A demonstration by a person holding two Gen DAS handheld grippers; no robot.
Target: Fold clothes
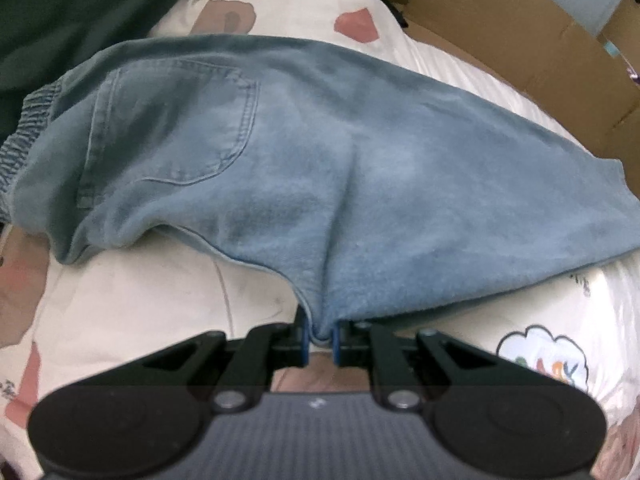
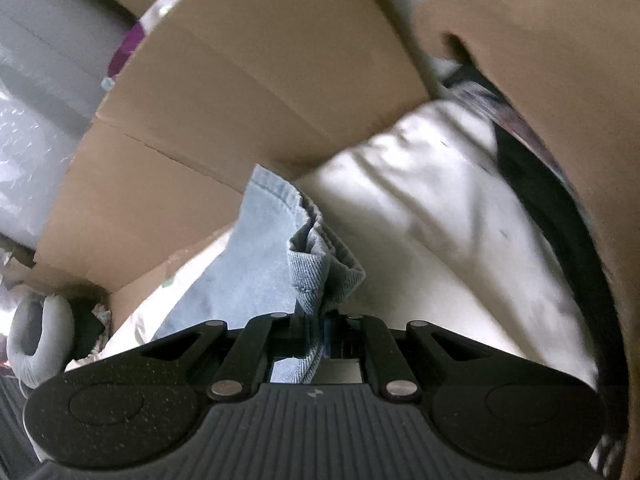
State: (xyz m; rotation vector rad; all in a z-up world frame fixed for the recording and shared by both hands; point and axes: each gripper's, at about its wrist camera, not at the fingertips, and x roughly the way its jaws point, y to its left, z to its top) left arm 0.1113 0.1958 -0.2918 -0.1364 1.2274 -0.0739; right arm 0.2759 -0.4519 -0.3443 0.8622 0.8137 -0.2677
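White bedding [image 1: 132, 300] with pink and brown prints lies under my work, walled by cardboard [image 2: 256, 68] along its far edge. Blue jeans [image 1: 320, 152] spread across it, back pocket [image 1: 172, 124] up. My left gripper [image 1: 320, 340] pinches their near edge; my right gripper [image 2: 320, 332] clamps a bunched hem.

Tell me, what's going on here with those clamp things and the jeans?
A person is folding a pair of light blue jeans on a bed with a white patterned sheet, using a hand-held gripper in each hand. The left gripper is shut on the jeans' near edge, around the middle. The right gripper is shut on a bunched hem. Cardboard boxes stand beside the bed.
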